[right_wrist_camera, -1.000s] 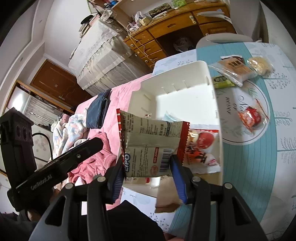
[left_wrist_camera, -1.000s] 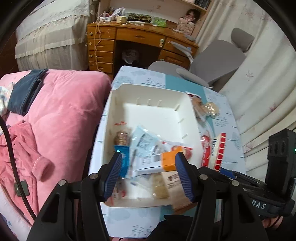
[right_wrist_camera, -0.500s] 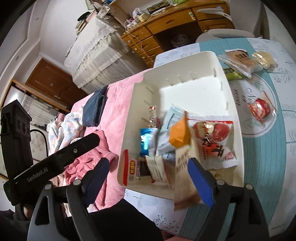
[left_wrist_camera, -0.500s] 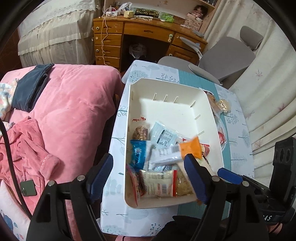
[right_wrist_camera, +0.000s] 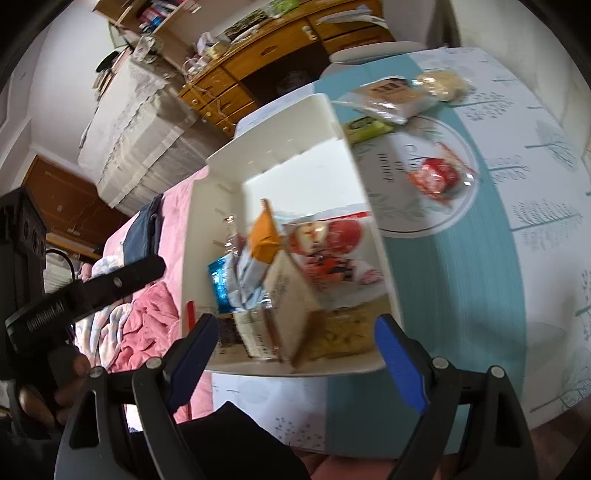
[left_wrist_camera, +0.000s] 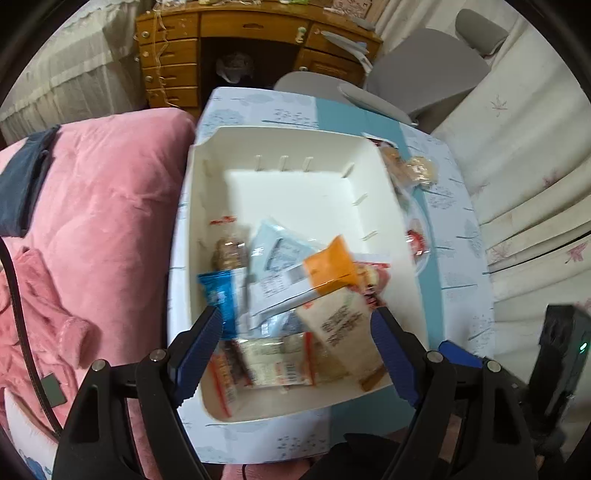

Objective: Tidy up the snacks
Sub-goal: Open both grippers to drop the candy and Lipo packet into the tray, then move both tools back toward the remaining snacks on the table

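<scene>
A white plastic bin [left_wrist_camera: 295,147] stands on the table with a heap of snack packets in its near half: an orange-cornered white packet [left_wrist_camera: 325,264], a blue one [left_wrist_camera: 218,291], a beige packet [left_wrist_camera: 340,325] and a red-and-white bag [right_wrist_camera: 332,240]. My left gripper [left_wrist_camera: 297,332] hovers over that heap; its jaws are opening and its pads touch nothing. My right gripper [right_wrist_camera: 295,325] is open above the bin's near end, nothing held. More snacks lie on the table beside the bin: a red pack [right_wrist_camera: 436,177], a green pack [right_wrist_camera: 367,129], a brown cookie pack [right_wrist_camera: 391,96].
A pink quilted bed [left_wrist_camera: 92,203] borders the table on the bin's left. A grey chair [left_wrist_camera: 424,70] and a wooden desk [left_wrist_camera: 240,33] stand beyond the far end. Curtains [left_wrist_camera: 517,166] hang along the right. A round placemat [right_wrist_camera: 424,218] lies under the red pack.
The right gripper let go of the grey-and-red packet, which now lies in the bin. Both pairs of jaws spread wider. Both grippers sank closer to the bin.
</scene>
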